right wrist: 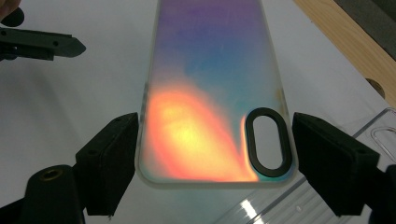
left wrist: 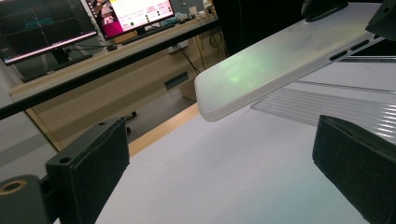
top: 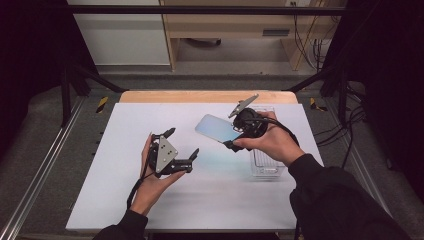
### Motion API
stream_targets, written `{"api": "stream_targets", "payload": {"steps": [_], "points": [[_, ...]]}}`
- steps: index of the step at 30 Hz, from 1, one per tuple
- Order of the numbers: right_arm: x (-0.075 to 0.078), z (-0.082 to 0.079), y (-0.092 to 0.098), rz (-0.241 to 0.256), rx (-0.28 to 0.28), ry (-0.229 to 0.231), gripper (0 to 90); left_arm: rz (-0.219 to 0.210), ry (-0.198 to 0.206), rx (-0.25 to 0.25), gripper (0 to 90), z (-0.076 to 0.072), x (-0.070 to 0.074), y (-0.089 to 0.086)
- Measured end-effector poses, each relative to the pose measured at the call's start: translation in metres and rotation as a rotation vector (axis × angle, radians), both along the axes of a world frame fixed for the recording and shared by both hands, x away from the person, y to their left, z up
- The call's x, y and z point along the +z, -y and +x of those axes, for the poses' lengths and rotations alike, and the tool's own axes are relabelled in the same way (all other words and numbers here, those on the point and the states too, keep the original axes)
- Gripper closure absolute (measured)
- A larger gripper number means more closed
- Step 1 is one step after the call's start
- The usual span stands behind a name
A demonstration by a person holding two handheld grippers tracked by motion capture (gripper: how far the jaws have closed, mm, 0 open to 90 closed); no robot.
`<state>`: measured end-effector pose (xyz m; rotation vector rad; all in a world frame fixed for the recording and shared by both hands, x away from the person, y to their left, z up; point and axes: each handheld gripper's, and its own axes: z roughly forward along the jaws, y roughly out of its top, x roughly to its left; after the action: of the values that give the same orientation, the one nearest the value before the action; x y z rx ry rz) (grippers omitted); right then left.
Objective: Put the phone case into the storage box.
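Note:
An iridescent phone case (top: 215, 128) hangs tilted above the white table, its camera cut-out end held between the jaws of my right gripper (top: 231, 133). In the right gripper view the case (right wrist: 210, 84) glows orange, blue and purple, and both jaws of the right gripper (right wrist: 215, 158) press on its long edges. My left gripper (top: 182, 143) sits lower left of the case, open and holding nothing. From the left gripper view the case (left wrist: 280, 60) looks frosted white and floats ahead of the wide-apart jaws of the left gripper (left wrist: 224, 172).
A clear plastic tray (top: 267, 165) lies on the white table mat (top: 125, 200) under my right hand, also seen as the tray (left wrist: 336, 102) and tray (right wrist: 280, 205). A wooden table edge (top: 200, 96) runs along the back. Monitors (left wrist: 70, 23) stand beyond.

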<state>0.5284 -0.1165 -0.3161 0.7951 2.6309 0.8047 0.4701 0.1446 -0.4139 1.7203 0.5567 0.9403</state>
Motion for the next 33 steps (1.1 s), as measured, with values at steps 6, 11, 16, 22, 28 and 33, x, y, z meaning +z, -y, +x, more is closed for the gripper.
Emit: {"api": "stream_targets", "payload": {"steps": [6, 11, 16, 22, 28, 33], "points": [[0.001, 0.0, 0.0, -0.006, 0.008, -0.009, 18.0, 0.032, 0.035, -0.002, 3.7, -0.007, 0.0, 0.007], [-0.001, -0.002, -0.004, -0.009, 0.012, -0.013, 18.0, 0.064, 0.05, -0.009, 4.4, -0.013, -0.002, 0.013], [-0.001, -0.004, -0.009, -0.015, 0.02, -0.015, 18.0, 0.074, 0.066, -0.009, 4.6, -0.016, -0.002, 0.015], [0.0, -0.006, -0.015, -0.017, 0.031, -0.022, 18.0, 0.085, 0.081, -0.004, 4.8, -0.018, -0.002, 0.017], [0.003, -0.007, -0.022, -0.019, 0.036, -0.025, 18.0, 0.122, 0.106, 0.003, 5.3, -0.02, -0.002, 0.021], [0.001, -0.007, -0.026, -0.034, 0.044, -0.026, 18.0, 0.121, 0.122, 0.007, 5.6, -0.021, -0.002, 0.022]]}}
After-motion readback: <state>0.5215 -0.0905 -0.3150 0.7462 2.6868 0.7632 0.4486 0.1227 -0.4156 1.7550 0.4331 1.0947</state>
